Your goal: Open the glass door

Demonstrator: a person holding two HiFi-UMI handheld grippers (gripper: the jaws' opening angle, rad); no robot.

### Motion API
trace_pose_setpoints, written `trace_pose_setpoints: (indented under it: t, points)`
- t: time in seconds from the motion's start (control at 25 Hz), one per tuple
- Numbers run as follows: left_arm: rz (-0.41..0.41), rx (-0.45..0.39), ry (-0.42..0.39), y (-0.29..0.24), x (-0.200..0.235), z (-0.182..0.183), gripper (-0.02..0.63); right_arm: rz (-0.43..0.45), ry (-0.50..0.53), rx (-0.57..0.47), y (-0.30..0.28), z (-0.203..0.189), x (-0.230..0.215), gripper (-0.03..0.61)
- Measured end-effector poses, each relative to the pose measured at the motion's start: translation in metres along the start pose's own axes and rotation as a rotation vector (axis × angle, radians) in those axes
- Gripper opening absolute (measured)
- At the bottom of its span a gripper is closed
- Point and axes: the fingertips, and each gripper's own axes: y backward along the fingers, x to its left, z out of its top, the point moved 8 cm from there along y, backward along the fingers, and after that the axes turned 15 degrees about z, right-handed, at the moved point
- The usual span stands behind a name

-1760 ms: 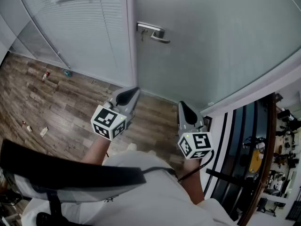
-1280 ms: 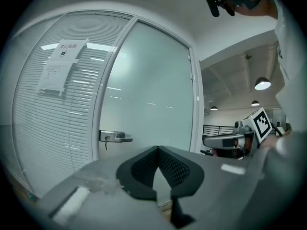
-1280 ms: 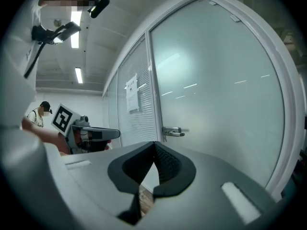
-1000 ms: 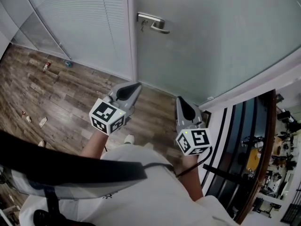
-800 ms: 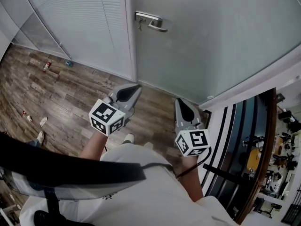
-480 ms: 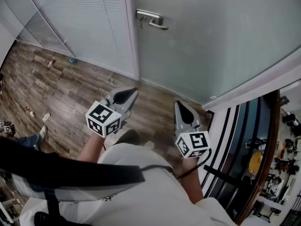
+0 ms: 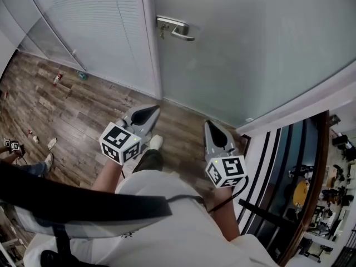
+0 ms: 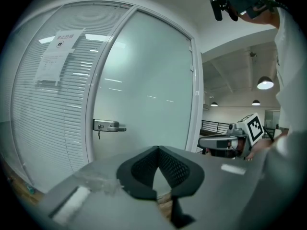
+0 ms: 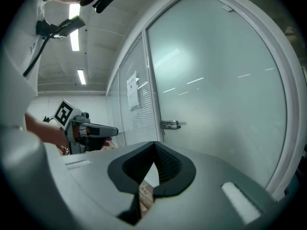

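The frosted glass door (image 7: 245, 49) stands closed in front of me. Its silver lever handle (image 7: 175, 28) sits by the door's left edge, with a key hanging under it. The handle also shows in the left gripper view (image 8: 109, 126) and the right gripper view (image 9: 171, 124). My left gripper (image 7: 154, 109) and right gripper (image 7: 208, 124) are held low in front of my body, side by side, well short of the handle. Both point toward the door. Each has its jaws shut with nothing between them, left gripper (image 8: 157, 148), right gripper (image 9: 154, 143).
A glass panel with white blinds (image 7: 105, 32) and a paper notice (image 8: 60, 54) stands left of the door. Small litter (image 7: 55, 79) lies on the wooden floor (image 7: 83, 121). A dark railing (image 7: 278, 166) and a drop to a lower level lie at the right. My shoe (image 7: 154, 142) is under the left gripper.
Both grippers have sunk a little and drawn back toward my body. My foot has stepped forward under the left gripper. The jaws have stayed shut.
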Motion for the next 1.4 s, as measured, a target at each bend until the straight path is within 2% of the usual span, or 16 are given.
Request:
trace_pose_setpoints:
  t: [0.16,0.28,0.56,0.68,0.84,1.04,1.24,1.4]
  points:
    - [-0.058,-0.019,0.03,-0.025,0.015,0.006,0.003,-0.018,-0.001,0.003,-0.02,0.002,-0.013,0.006]
    - [-0.086,-0.028,0.008,-0.044,0.03,0.013,0.003,-0.024,-0.003,-0.002,-0.047,0.007,-0.02,0.006]
    - [-0.122,-0.02,-0.024,-0.105,0.102,0.027,0.003,-0.009,0.022,0.001,-0.143,0.024,-0.044,0.006]
    - [-0.127,-0.024,-0.05,-0.13,0.136,0.025,0.003,-0.042,0.026,0.014,-0.183,0.018,-0.063,0.006]
    - [-0.159,-0.031,-0.064,-0.157,0.17,0.055,0.003,-0.089,0.08,0.058,-0.229,0.05,-0.091,0.006]
    - [-0.217,-0.024,-0.072,-0.192,0.207,0.062,0.003,-0.128,0.131,0.081,-0.278,0.068,-0.118,0.006]
    - [-0.269,-0.022,-0.061,-0.218,0.234,0.066,0.003,-0.14,0.077,0.078,-0.306,0.073,-0.128,0.006]
    - [-0.274,-0.021,-0.049,-0.229,0.247,0.069,0.003,-0.153,0.065,0.071,-0.316,0.079,-0.134,0.006]
